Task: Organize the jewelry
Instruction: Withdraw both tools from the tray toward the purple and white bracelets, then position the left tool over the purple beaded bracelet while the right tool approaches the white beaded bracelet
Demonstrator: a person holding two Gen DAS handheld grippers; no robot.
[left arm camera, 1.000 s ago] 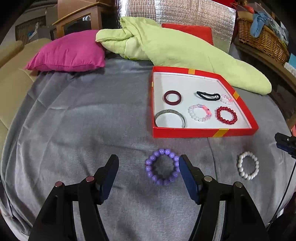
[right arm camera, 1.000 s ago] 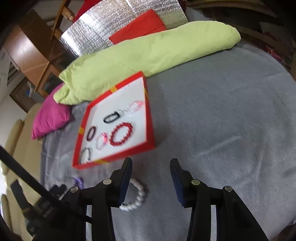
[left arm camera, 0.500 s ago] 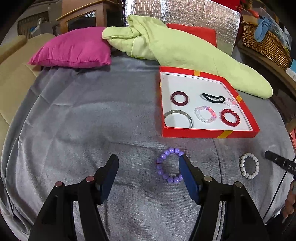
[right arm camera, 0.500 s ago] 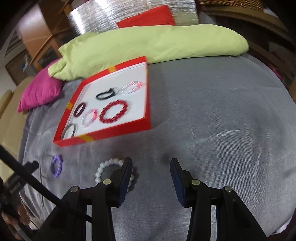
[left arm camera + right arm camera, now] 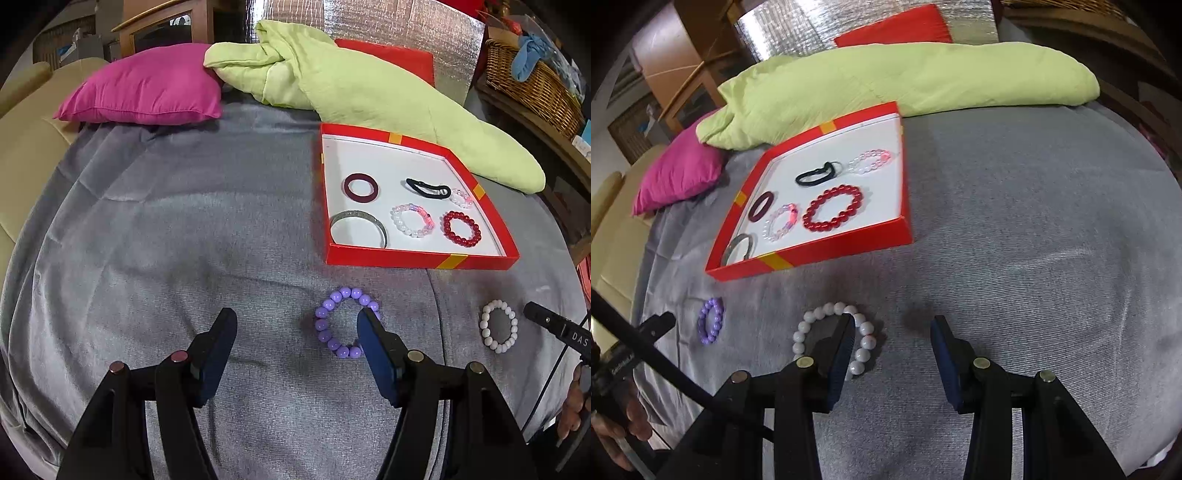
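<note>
Over the last second both claws drifted left, so each bracelet now sits off toward a fingertip instead of centred. That reads to me like lining up for pickups. 6 pieces are already in the red tray (image 5: 417,256), 2 left on the grey blanket (image 5: 184,240). The left gripper (image 5: 297,326) is spread wide, holding nothing, its right finger overlapping the purple bracelet (image 5: 332,325). The right gripper (image 5: 892,330) is also gaping and empty, its left finger over the white bracelet (image 5: 862,334).

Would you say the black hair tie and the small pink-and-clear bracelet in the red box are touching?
Touching: in the right wrist view, the black hair tie meets the pink-and-clear bracelet end to end, with no white floor between them.
</note>
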